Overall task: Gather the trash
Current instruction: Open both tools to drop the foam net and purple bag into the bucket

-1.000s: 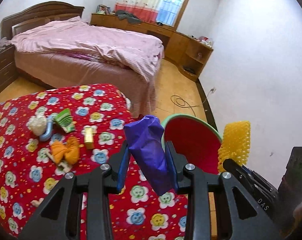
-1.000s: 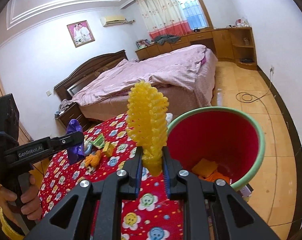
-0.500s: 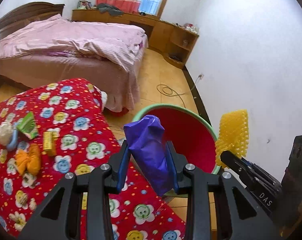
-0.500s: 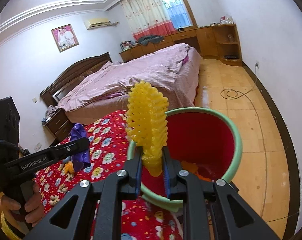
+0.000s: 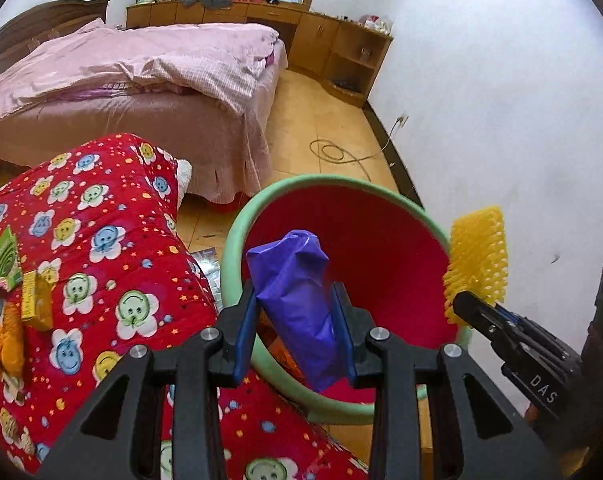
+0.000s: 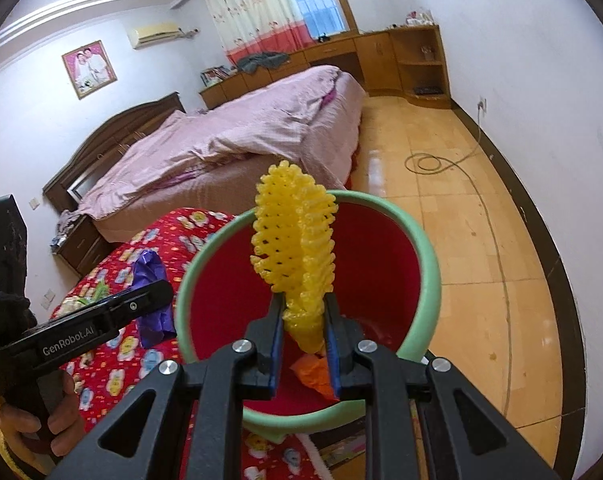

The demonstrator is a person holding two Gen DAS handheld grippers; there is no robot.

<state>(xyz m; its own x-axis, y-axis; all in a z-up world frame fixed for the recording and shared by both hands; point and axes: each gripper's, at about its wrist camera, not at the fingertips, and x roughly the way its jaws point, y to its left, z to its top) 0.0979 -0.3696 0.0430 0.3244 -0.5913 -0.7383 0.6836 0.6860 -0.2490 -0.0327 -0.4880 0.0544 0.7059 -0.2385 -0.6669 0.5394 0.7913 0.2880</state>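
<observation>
While pinched, purple wrapper in left claw.

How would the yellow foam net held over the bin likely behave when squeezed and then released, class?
The yellow foam net probably squashes easily: it narrows to a stub where the right gripper pinches it. Its open mesh suggests it is very light, so it may drift rather than drop straight into the bin. It stands upright, so it seems springy, not limp.
</observation>
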